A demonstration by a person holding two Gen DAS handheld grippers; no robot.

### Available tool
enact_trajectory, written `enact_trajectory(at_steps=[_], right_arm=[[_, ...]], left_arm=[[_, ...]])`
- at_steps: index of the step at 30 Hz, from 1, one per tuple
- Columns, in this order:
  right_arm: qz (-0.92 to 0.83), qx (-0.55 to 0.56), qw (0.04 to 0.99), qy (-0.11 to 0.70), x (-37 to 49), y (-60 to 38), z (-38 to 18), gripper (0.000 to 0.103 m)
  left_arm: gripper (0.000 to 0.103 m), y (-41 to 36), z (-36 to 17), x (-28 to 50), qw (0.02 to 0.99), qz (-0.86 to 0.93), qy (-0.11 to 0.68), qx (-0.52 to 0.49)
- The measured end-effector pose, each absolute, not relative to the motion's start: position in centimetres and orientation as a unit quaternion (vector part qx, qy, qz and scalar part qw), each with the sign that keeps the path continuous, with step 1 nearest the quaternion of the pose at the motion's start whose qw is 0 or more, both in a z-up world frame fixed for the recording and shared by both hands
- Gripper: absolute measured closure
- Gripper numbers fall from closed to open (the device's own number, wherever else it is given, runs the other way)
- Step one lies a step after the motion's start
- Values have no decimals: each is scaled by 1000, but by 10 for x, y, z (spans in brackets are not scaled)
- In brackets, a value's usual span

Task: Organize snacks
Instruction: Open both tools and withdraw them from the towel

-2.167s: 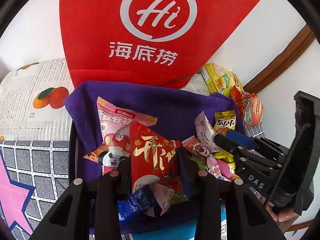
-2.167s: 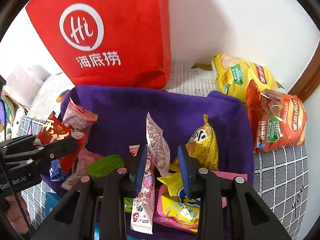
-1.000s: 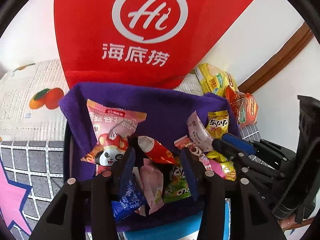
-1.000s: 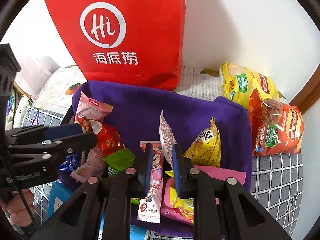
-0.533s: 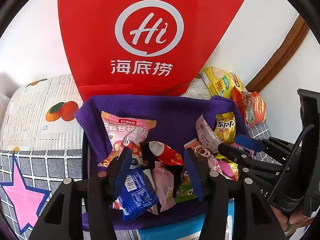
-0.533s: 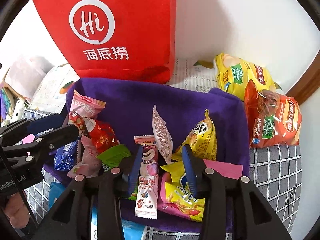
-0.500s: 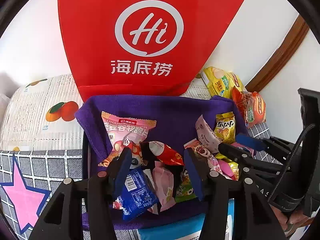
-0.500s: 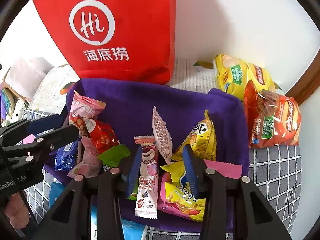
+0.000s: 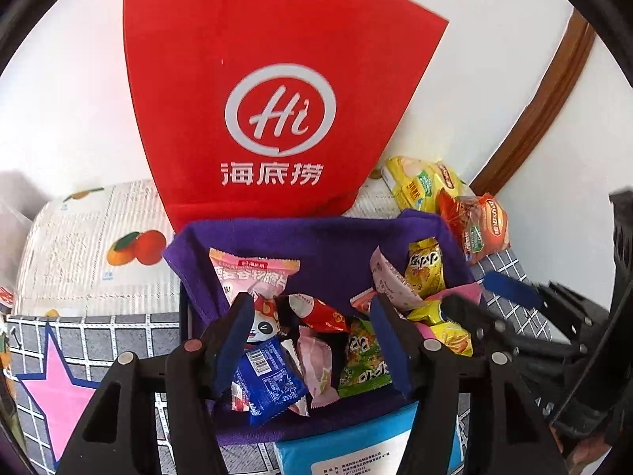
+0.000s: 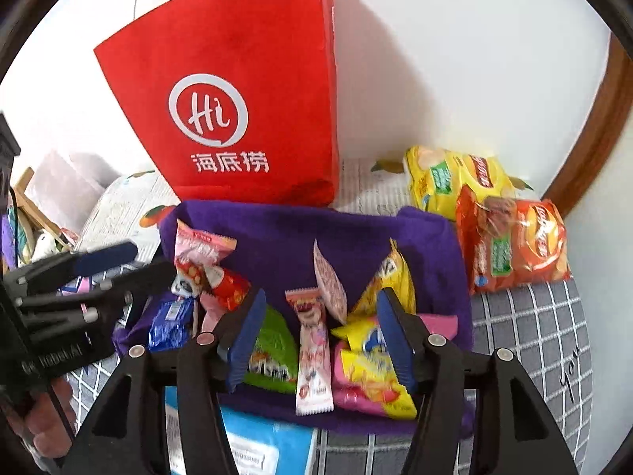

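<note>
Purple cloth lines the basket (image 9: 328, 237), and the snacks lie heaped in it, below and ahead of both sets of fingers. The left gripper (image 9: 310, 336) stands wide open with nothing between its pads, poised over a blue packet (image 9: 269, 380), a pale pink wrapper (image 9: 314, 360), a red packet (image 9: 324, 314) and a green packet (image 9: 364, 360). The right gripper (image 10: 318, 334) is likewise spread wide and holds nothing; a pink strawberry bar (image 10: 312, 348) lies between its fingers, with a yellow packet (image 10: 372, 368) beside the right finger. Behind the basket stands a red paper bag (image 10: 245, 111). Two chip bags, yellow (image 10: 447, 178) and orange (image 10: 514, 245), lie outside it on the table.
</note>
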State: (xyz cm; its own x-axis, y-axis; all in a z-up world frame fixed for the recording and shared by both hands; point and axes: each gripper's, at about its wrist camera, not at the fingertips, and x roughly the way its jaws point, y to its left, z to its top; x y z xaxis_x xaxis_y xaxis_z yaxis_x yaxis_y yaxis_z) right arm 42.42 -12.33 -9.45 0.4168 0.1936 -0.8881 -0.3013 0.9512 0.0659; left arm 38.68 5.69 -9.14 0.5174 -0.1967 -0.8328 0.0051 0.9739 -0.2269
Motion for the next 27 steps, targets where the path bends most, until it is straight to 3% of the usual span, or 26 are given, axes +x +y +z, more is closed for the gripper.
enact_trajectory(at_steps=[2, 5, 10, 17, 27], right_arm=[[133, -58, 844, 516, 414, -126, -90, 28], [119, -67, 853, 504, 394, -130, -81, 21], [109, -53, 859, 498, 359, -146, -63, 21], [97, -1, 864, 495, 316, -174, -33, 20], [68, -18, 882, 466, 257, -179, -9, 10]], left_arm=[[43, 56, -86, 384, 867, -60, 484, -100], [41, 54, -77, 379, 870, -65, 478, -100], [39, 49, -56, 366, 881, -66, 459, -92], [27, 33, -26, 338, 894, -75, 437, -70], [27, 25, -13, 267, 892, -95, 437, -70]])
